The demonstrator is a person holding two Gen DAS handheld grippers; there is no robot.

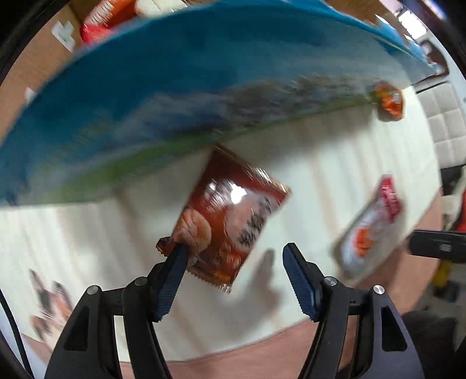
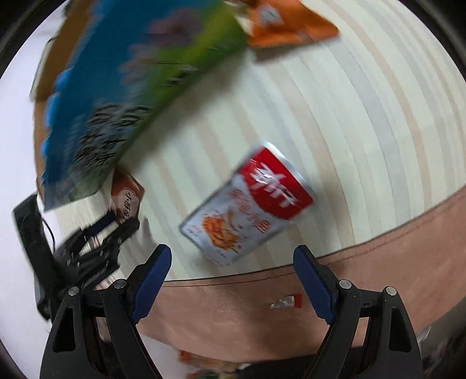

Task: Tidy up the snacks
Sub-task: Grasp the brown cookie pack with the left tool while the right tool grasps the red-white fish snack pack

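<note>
Snack packets lay scattered on the pale striped tablecloth (image 1: 335,163) around one landmark, the big blue-and-green bag (image 1: 180,87), which filled the upper part of your left wrist view, badly blurred. Just below its green edge sat the dark red packet (image 1: 230,215). Your left gripper (image 1: 233,256) had its jaws apart, and the left blue pad (image 1: 171,277) overlapped that packet's near corner while the other pad stood clear of it; whether the pad touched the packet, you could not tell from the blur. Farther right of the blue bag lay a white-and-red pouch (image 1: 372,221), and off the bag's far right tip a small orange packet (image 1: 390,100). In your right wrist view the blue bag (image 2: 125,96) took the upper left. The white-and-red pouch (image 2: 247,204) lay below and right of it, near the table's brown edge (image 2: 393,247). Your right gripper (image 2: 233,256) hung wide open just short of that pouch, holding nothing. An orange packet (image 2: 291,26) sat beside the bag's upper right corner, and the left gripper (image 2: 116,224) showed under the bag's lower end.
</note>
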